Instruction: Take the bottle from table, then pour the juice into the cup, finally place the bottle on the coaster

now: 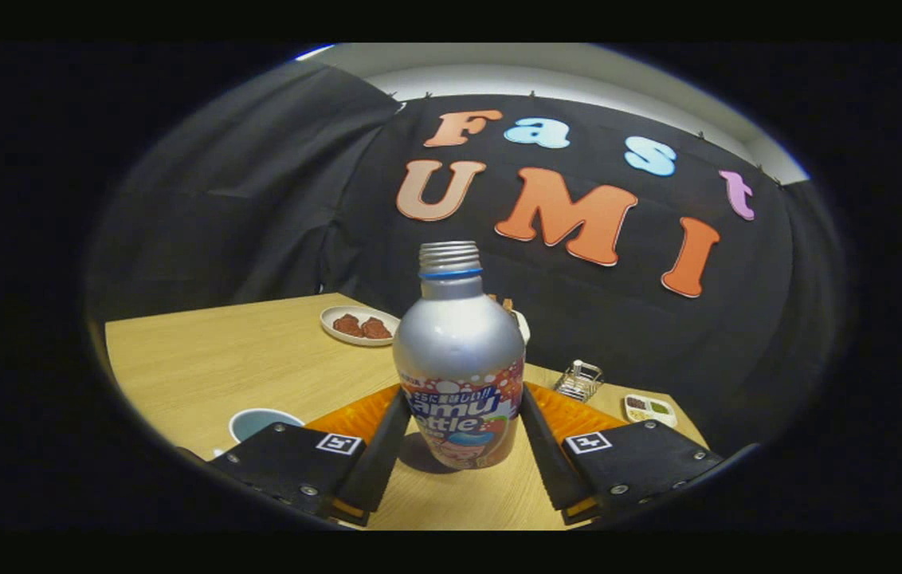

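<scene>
A: Status on my gripper [459,434]?

B: My fingers sit either side of the bottle [459,359], at its lower labelled body. Both look to be against its sides. I read it as clamped, though the contact lines are tight and hard to confirm.

A: Bottle state?

B: Upright on the table [204,359], base on the wood with a shadow under it. Silver metal body, printed wrap on the lower half, threaded neck with a blue ring. Cap is off, mouth open. Can't see inside, so liquid level is unknown.

A: Other containers?

B: Cup [260,421], light blue-green, just beside my left finger, partly cut off by the finger housing. Interior looks dark; contents I can't tell. White plate [357,325] beyond the bottle on the left holds two reddish-brown pieces. Small divided dish [649,409] near the right table edge holds dark and green bits. A small clear glass item [578,381] stands near it; too small to identify.

A: Coaster?

B: Orange ribbed surface [570,414] shows behind both fingers, either side of the bottle. Can't tell if that's the coaster.

A: Room to move?

B: Open wood to the left, between cup and plate. The table's far edge runs just behind the plate, against the black cloth wall. Right edge is close, past the divided dish. Something white sits behind the bottle's shoulder, mostly hidden.
</scene>
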Motion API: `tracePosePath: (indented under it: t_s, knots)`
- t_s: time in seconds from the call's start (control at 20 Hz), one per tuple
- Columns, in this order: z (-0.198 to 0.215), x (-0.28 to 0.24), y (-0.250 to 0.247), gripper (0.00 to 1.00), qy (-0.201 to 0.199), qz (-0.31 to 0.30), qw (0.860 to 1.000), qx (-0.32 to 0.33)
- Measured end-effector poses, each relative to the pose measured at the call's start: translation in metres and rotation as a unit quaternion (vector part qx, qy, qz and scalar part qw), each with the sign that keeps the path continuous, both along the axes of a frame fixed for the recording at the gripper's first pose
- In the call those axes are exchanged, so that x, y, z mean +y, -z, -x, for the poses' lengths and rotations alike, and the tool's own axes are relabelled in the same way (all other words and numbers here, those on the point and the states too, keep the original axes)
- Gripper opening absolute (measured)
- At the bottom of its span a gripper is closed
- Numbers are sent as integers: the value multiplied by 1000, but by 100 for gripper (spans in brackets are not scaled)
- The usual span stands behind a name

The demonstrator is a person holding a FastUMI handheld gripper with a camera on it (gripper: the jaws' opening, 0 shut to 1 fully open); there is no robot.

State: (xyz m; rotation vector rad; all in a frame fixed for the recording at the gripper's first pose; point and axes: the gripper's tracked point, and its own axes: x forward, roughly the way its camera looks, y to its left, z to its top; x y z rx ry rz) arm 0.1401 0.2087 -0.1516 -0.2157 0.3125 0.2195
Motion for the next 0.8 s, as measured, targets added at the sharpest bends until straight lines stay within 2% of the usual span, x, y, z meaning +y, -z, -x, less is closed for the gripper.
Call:
tracePosePath:
  t_s: [0.25,0.8]
  knots:
    - [-9,-1,18,78,15,-68,997,34]
    - [-29,-7,81,78,37,-116,989,88]
